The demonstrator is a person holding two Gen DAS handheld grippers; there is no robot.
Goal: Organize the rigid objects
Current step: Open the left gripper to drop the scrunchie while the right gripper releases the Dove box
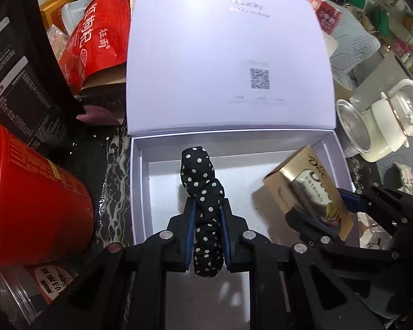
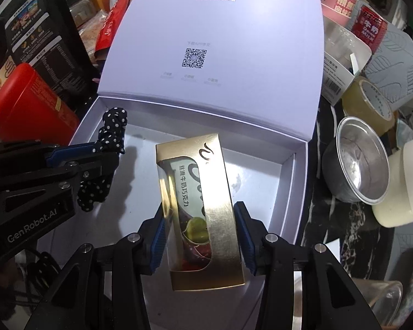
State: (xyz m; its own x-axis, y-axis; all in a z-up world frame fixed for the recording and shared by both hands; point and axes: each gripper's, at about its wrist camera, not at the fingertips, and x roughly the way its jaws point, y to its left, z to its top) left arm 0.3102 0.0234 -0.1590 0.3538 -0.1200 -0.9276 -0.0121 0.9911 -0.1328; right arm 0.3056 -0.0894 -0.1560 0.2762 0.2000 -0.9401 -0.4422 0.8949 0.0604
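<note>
Both claws are being held over an open white gift box (image 2: pixel 291 170). A black scrunchie with white polka dots (image 1: pixel 203 209) is being clamped between the blue pads of the left claw (image 1: pixel 206 236), above the left half of the box floor. A gold chocolate box (image 2: pixel 203 209) is being gripped across its width by the right claw (image 2: pixel 201 236), over the middle of the box floor; Chinese characters for silky milk chocolate are being shown through its window.

"ULucky", a QR code and small grey captions are being displayed on the raised lid (image 2: pixel 212 27), which is standing upright at the far edge. "GenRobot.AI" is printed on the left claw's body in the right wrist view.

Bare white floor is being left open along the right wall and far corners of the box. Outside the walls, room is being crowded: a red tin (image 2: pixel 27 104) near the left wall, a foil cup (image 2: pixel 358 165) and a roll of tape (image 2: pixel 371 101) on the dark marbled worktop (image 1: pixel 113 181) to the right.
</note>
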